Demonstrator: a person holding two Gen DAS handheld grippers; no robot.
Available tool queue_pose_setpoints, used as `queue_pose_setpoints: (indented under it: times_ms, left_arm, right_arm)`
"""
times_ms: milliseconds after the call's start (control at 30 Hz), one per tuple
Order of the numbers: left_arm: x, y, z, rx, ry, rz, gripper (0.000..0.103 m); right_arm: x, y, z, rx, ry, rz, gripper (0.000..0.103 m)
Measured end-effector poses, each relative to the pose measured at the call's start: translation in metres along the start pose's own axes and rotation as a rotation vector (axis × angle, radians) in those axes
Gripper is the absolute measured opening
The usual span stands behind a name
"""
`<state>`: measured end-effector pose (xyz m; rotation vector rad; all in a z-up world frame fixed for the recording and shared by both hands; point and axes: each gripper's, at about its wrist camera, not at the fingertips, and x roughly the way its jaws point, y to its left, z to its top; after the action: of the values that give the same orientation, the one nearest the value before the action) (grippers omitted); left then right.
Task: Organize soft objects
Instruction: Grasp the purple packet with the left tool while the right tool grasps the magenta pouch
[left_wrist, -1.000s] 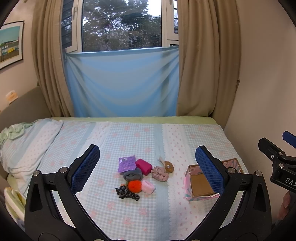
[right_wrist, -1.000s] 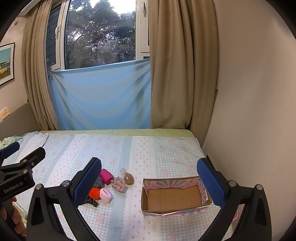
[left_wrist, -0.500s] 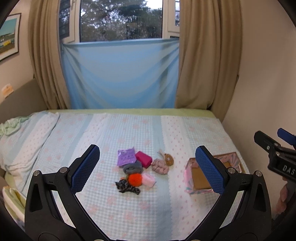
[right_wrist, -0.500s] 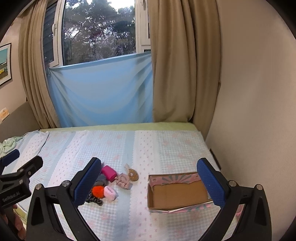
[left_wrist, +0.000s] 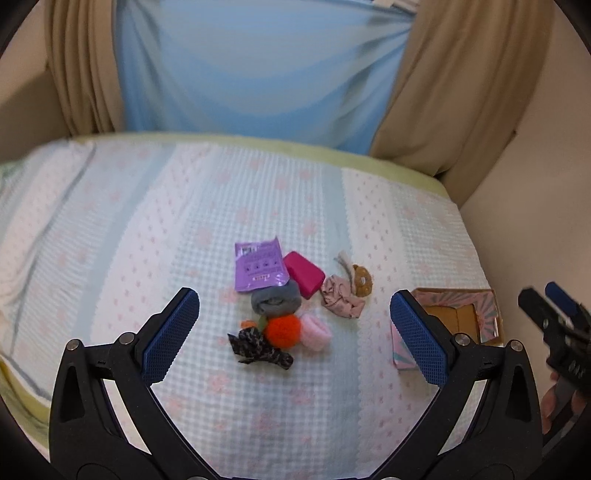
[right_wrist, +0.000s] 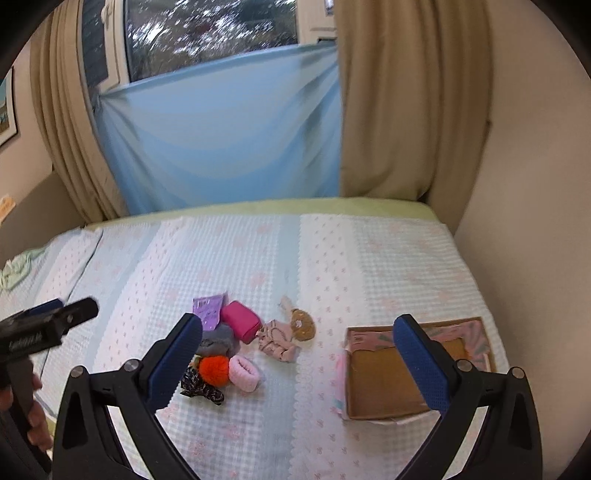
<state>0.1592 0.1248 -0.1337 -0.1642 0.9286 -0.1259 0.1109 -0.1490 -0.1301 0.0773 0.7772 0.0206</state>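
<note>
A small pile of soft things lies mid-bed: a purple packet, a magenta pad, a grey scrunchie, an orange pompom, a pink scrunchie, a dark patterned scrunchie, a beige floral scrunchie and a brown plush piece. An open cardboard box with pastel sides sits to their right, nothing inside. My left gripper hangs open just above the pile. My right gripper is open too, between pile and box.
The bed wears a pale blue and white checked cover. A wall runs along its right side, and blue cloth and beige curtains hang behind. A pillow lies at the left.
Both grippers have moved forward and tipped down toward the bed, so the pile and the box look larger and nearer. Nothing on the bed has shifted.
</note>
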Motion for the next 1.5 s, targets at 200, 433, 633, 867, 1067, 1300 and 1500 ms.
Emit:
queue_pose_setpoints:
  times_ms: [200, 433, 633, 867, 1067, 1300, 1500]
  left_arm:
    - [0.096, 0.029, 0.020, -0.081, 0.116, -0.052, 0.102]
    - [0.208, 0.047, 0.035, -0.110, 0.267, -0.038, 0.102]
    - [0.297, 0.062, 0.031, -0.153, 0.381, -0.049, 0.102]
    - [0.361, 0.077, 0.019, -0.168, 0.456, -0.039, 0.102]
    - [0.397, 0.081, 0.010, -0.169, 0.498, -0.033, 0.102]
    - [0.424, 0.084, -0.006, -0.155, 0.539, -0.030, 0.102]
    - [0.431, 0.081, -0.004, -0.131, 0.546, -0.045, 0.092]
  right_arm:
    - [0.078, 0.015, 0.003, -0.069, 0.085, 0.055, 0.103]
    - [0.175, 0.034, 0.008, -0.166, 0.172, 0.126, 0.103]
    - [0.264, 0.055, 0.000, -0.267, 0.253, 0.181, 0.101]
    - [0.348, 0.072, -0.017, -0.344, 0.356, 0.247, 0.099]
    - [0.396, 0.083, -0.036, -0.402, 0.431, 0.304, 0.094]
    - [0.429, 0.094, -0.052, -0.410, 0.517, 0.381, 0.074]
    - [0.440, 0.096, -0.057, -0.360, 0.565, 0.447, 0.055]
